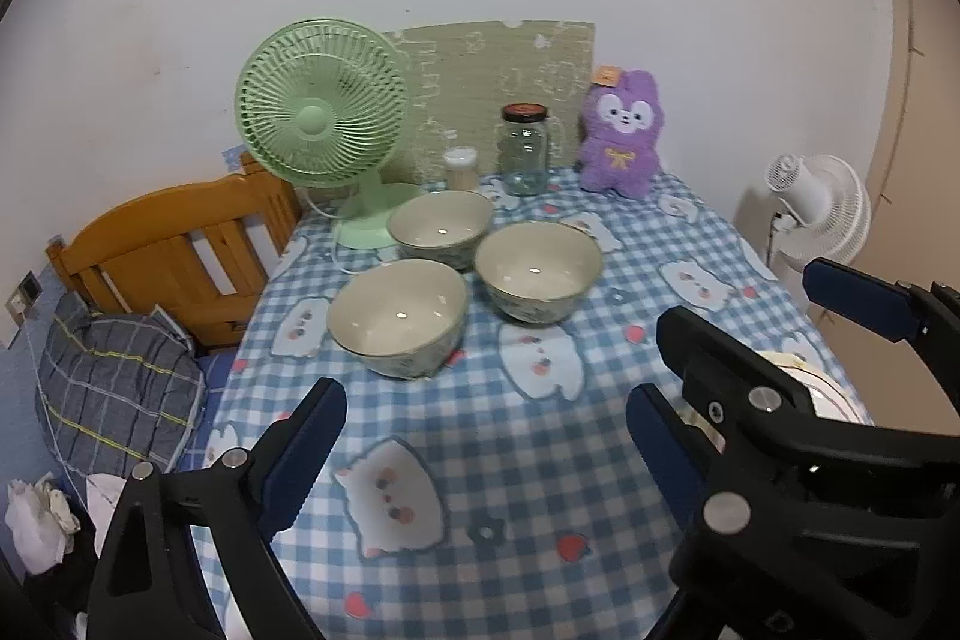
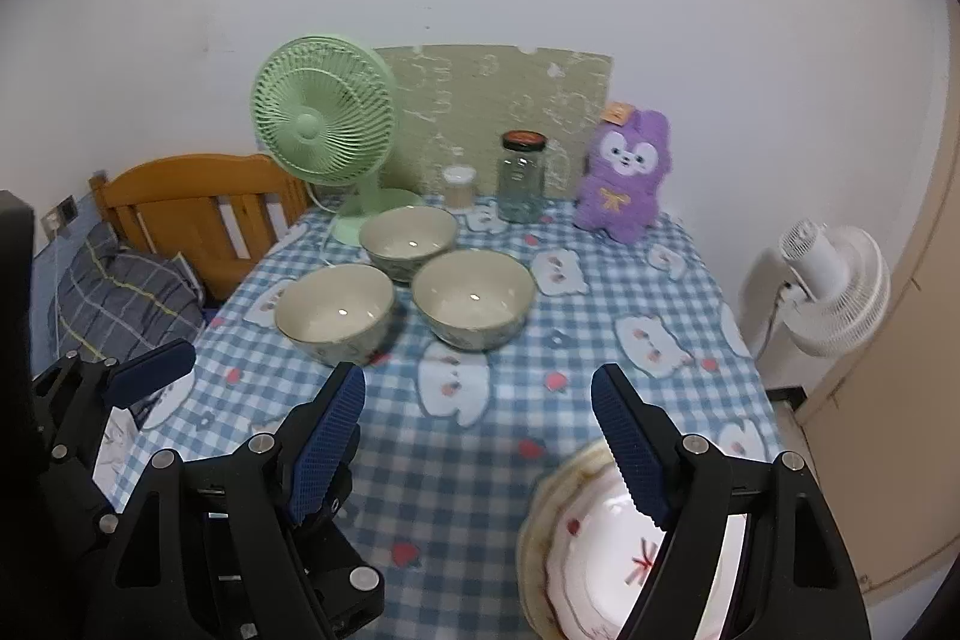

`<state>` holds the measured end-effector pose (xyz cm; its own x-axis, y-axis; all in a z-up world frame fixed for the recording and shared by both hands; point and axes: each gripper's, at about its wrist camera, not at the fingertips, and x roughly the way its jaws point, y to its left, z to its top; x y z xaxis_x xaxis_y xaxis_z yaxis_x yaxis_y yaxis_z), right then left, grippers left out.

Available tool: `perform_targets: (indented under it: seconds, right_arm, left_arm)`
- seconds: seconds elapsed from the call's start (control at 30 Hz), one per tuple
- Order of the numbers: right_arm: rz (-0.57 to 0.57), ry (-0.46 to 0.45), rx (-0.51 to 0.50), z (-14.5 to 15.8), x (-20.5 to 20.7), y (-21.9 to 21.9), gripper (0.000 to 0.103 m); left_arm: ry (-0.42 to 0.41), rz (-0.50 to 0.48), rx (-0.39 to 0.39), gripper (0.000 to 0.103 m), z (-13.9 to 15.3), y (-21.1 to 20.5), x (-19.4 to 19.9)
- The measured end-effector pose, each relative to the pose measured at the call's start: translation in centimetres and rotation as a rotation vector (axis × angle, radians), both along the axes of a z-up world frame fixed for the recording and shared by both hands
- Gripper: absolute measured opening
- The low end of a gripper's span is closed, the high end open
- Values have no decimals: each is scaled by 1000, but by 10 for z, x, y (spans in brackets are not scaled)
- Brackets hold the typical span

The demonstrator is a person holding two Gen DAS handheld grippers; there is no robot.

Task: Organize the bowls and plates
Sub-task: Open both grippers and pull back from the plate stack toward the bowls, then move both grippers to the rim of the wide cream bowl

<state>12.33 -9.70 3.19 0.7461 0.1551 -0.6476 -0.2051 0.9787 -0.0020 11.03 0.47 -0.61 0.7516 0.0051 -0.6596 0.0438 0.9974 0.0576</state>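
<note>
Three cream bowls stand close together in a triangle on the blue checked tablecloth (image 1: 540,436): a far bowl (image 1: 441,226) (image 2: 408,235), a right bowl (image 1: 537,271) (image 2: 474,298) and a near left bowl (image 1: 399,313) (image 2: 336,310). A stack of plates (image 2: 594,550), white with red marks on top, lies at the near right corner; its edge (image 1: 798,370) peeks out behind the right gripper. My left gripper (image 1: 486,460) is open over bare cloth, short of the bowls. My right gripper (image 2: 480,436) is open too, with its right finger over the plates. Neither holds anything.
A green desk fan (image 1: 318,124), a small lidded pot (image 1: 461,167), a glass jar (image 1: 525,148) and a purple plush toy (image 1: 621,130) line the back of the table before a green mat (image 1: 498,70). A wooden headboard (image 1: 180,250) and a pillow (image 1: 114,388) lie left, and a white fan (image 2: 834,286) stands right.
</note>
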Motion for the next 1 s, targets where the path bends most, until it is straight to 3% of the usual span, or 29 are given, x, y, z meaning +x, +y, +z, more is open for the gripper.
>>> perform_targets:
  seconds: [0.37,0.73,0.87,1.0]
  right_arm:
    - [22,-4,25,-4,36,32,81]
    - [15,27,22,-15,77,60,81]
    - [25,54,63,-21,93,67,81]
    - [22,83,58,-28,108,76,81]
  left_arm:
    - [-8,48,34,96,0,33,34]
    - [20,55,24,96,-10,61,75]
    - [26,59,14,95,-13,72,90]
    - [48,59,2,89,-21,82,104]
